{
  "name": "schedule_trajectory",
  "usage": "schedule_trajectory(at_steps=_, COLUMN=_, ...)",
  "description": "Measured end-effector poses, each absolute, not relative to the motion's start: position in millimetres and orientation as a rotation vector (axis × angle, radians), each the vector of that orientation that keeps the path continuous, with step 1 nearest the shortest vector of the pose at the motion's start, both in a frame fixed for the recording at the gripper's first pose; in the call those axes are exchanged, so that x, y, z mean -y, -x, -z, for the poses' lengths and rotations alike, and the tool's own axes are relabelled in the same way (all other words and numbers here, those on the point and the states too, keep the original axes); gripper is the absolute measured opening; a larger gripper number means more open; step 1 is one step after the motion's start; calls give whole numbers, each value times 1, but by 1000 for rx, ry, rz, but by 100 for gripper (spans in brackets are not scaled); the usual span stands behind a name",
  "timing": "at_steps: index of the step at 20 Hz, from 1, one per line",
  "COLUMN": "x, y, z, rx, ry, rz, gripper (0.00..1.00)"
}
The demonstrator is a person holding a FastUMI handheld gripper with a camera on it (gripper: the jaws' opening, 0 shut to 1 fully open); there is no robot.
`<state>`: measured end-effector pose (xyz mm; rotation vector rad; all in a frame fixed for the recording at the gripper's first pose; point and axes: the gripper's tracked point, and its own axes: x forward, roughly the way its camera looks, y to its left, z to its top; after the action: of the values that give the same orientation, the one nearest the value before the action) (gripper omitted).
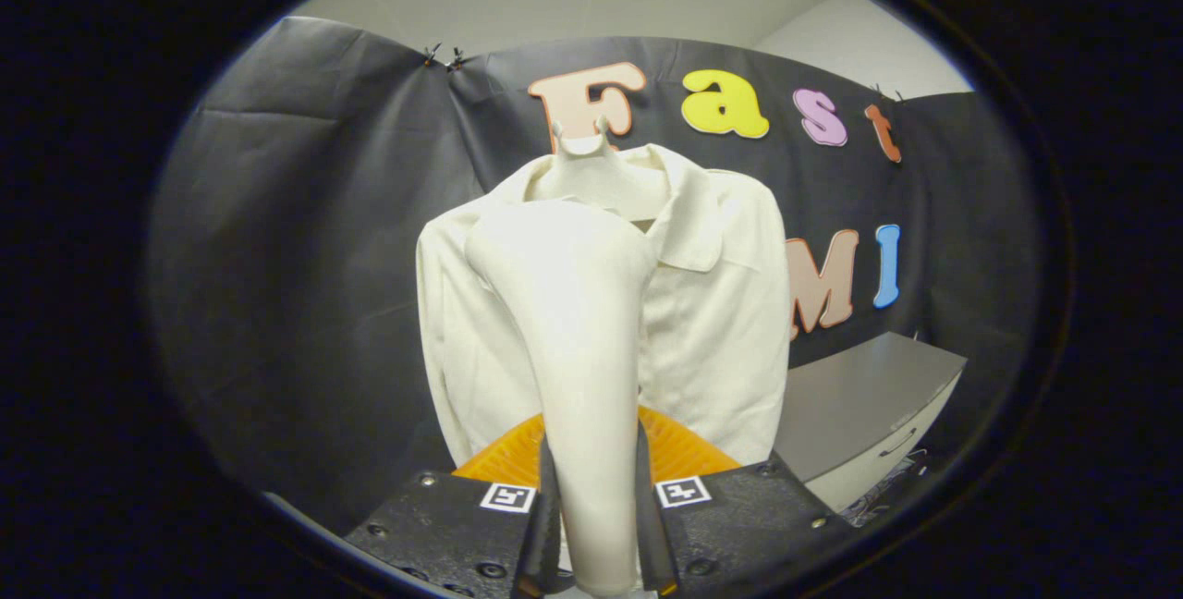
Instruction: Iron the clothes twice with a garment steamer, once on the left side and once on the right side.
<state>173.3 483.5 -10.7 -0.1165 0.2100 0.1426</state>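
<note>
We find the white collared shirt (pixel 712 322) hanging on a pale hanger (pixel 584 144) against the booth's black wall, occupying the centre of the frame, its collar high and its hem dropping behind the gripper at the bottom centre. In front of it, rising from the bottom centre to mid-frame, stands the white garment steamer (pixel 578 322), its broad head lying over the shirt's chest on the picture's left half, though we cannot confirm whether the head actually touches the cloth. To do this pass well, we judge that the head should be kept flat and close to the fabric and drawn slowly down one side of the placket in a single straight stroke, without snagging the collar or swinging the hanger; the other side then calls for its own stroke. At the lower right of the frame a grey cabinet (pixel 864 405) stands apart from the work. The gripper (pixel 591 525) is closed to a narrow gap, both fingers pressed against the sides of the steamer's handle, which sits squarely between them; the hold looks firm and centred.
</note>
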Motion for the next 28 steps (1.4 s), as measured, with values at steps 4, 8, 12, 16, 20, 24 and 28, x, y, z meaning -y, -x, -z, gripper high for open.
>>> schedule_trajectory(at_steps=4, x=-517, y=-191, z=41, rx=-249, ry=139, rz=-125, gripper=33)
schedule_trajectory(at_steps=8, x=-527, y=-210, z=70, rx=-283, ry=178, rz=-75, gripper=33)
schedule_trajectory(at_steps=12, x=-519, y=-222, z=87, rx=-273, ry=236, rz=-28, gripper=33)
schedule_trajectory(at_steps=16, x=-509, y=-228, z=110, rx=-297, ry=249, rz=-3, gripper=33)
schedule_trajectory(at_steps=20, x=-495, y=-228, z=143, rx=-348, ry=263, rz=25, gripper=33)
schedule_trajectory(at_steps=24, x=-484, y=-224, z=177, rx=-404, ry=260, rz=28, gripper=34)
schedule_trajectory(at_steps=28, x=-475, y=-220, z=211, rx=-456, ry=269, rz=42, gripper=34)
